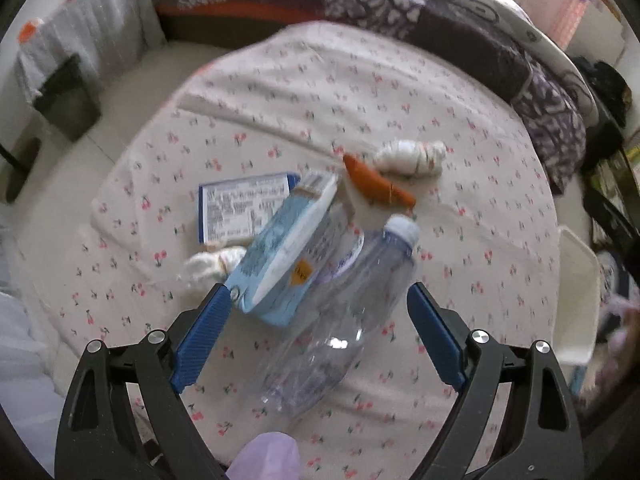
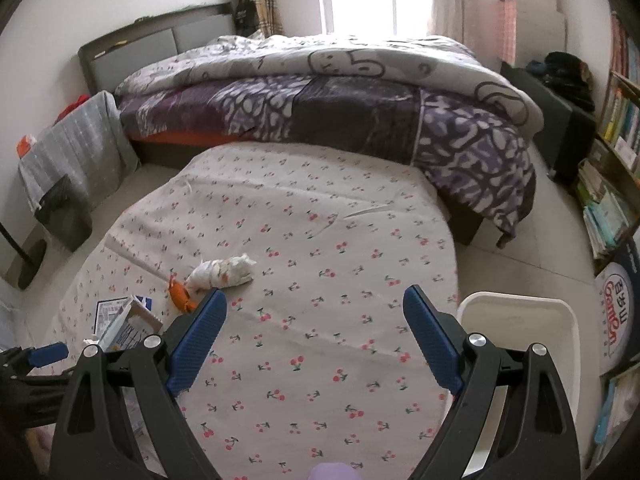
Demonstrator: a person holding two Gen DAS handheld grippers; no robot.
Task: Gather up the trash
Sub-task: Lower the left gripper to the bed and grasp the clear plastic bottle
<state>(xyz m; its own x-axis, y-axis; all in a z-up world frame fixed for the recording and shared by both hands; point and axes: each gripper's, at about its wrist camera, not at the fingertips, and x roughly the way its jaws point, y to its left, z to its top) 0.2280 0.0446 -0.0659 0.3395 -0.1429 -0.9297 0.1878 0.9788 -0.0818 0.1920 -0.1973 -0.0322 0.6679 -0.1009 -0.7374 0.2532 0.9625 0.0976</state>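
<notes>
A clear plastic bottle [image 1: 344, 304] with a white cap lies on the cherry-print tablecloth [image 1: 460, 128]. A light blue carton [image 1: 280, 252] leans on it. Behind them are a flat blue-and-white package [image 1: 240, 204], an orange wrapper [image 1: 376, 184] and a crumpled tissue [image 1: 412, 156]; a second tissue [image 1: 212, 264] lies left of the carton. My left gripper [image 1: 318, 294] is open, with the bottle's body showing between its fingers and neither pad touching it. My right gripper [image 2: 314, 294] is open over bare cloth, right of the tissue [image 2: 222, 272] and orange wrapper [image 2: 180, 294].
A white bin [image 2: 520, 320] stands on the floor off the table's right edge, also visible as the bin [image 1: 576, 292] in the left wrist view. A bed with a purple duvet [image 2: 340, 112] lies behind the table, and a bookshelf [image 2: 616, 152] lines the right wall.
</notes>
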